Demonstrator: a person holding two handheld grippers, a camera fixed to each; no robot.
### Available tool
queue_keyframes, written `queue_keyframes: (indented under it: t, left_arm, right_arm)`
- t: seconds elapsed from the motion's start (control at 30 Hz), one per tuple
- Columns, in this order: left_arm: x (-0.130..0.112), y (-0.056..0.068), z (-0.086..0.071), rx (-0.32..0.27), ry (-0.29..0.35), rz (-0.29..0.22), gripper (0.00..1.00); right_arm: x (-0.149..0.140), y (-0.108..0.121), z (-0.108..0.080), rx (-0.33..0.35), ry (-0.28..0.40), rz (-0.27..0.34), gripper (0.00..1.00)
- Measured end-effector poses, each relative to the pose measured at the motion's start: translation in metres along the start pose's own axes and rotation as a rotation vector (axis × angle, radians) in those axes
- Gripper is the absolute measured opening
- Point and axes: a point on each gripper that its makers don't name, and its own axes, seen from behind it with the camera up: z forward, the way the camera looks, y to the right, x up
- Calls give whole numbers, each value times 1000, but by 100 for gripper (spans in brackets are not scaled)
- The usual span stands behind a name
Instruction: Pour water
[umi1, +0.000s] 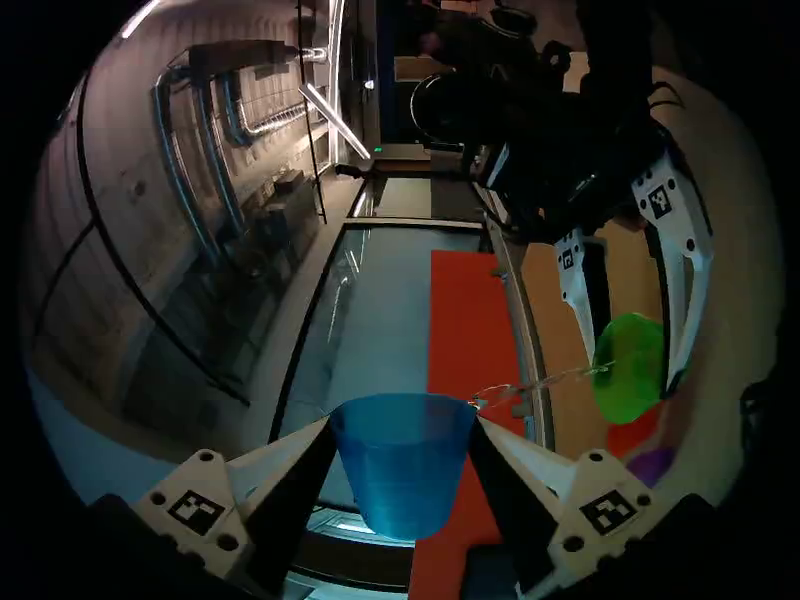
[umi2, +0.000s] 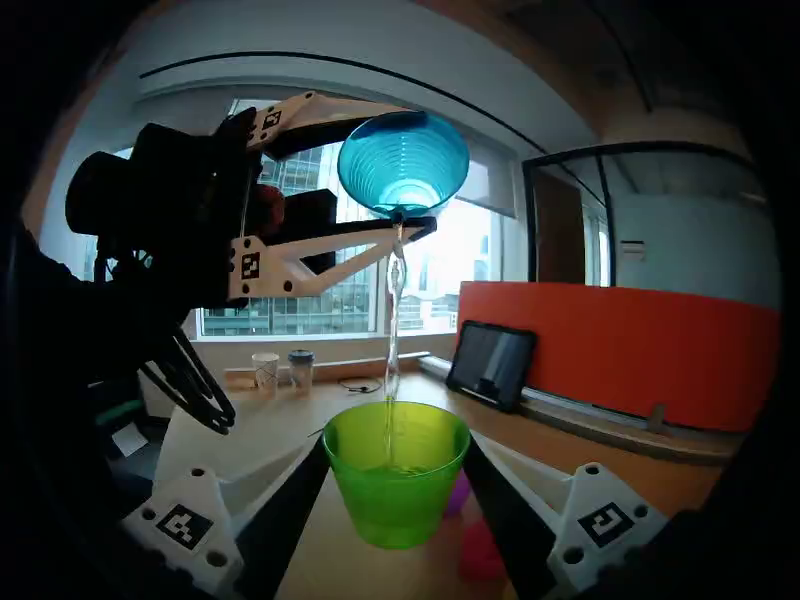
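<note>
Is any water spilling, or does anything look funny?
Nothing looks wrong. The blue cup, held in the left gripper, is tipped over, and its water stream falls straight into the green cup in the right gripper. I see no water landing outside that cup.

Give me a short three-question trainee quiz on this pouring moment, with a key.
1. Multiple choice: which colour of cup is the water stream falling into? A) blue B) green C) white
2. True or false: the blue cup, held in the left hand-held gripper, is tipped above the green cup.
3. Fill in: the right hand-held gripper is shut on the ___ cup.

Key: 1 B; 2 true; 3 green.
</note>
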Motion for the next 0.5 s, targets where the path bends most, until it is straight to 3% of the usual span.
queue_keyframes:
  t: [0.5]
  left_arm:
    - [10,-2,-2,-1,4,114,88]
  right_arm:
    - [2,0,0,-3,7,-1,91]
